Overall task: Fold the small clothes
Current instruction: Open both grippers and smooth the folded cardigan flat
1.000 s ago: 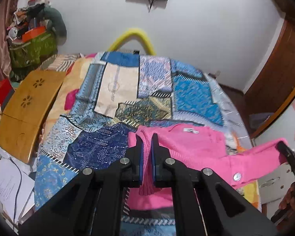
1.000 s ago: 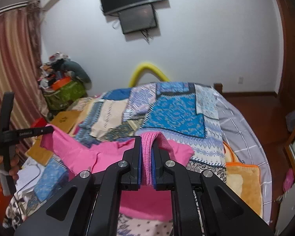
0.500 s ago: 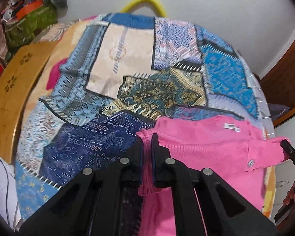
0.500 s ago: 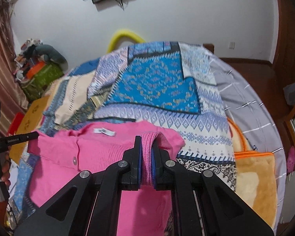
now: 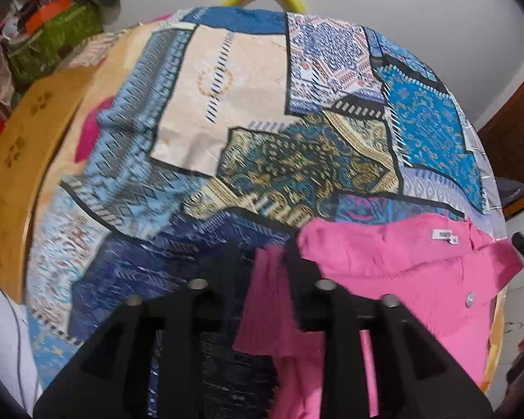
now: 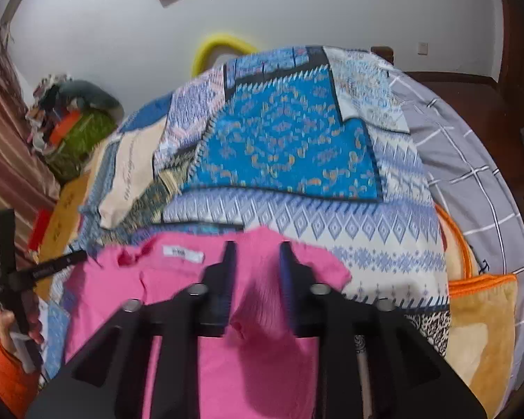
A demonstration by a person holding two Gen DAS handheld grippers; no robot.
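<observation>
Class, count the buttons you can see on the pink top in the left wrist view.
1: a button near the pink top's right edge. Folded fabric may hide others.

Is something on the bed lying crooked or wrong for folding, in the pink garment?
The pink sweater lies mostly flat on the patchwork blanket. The ribbed cuff near the left gripper is bunched, and the fabric between the open fingers of the right gripper is humped. Nothing looks damaged.
</observation>
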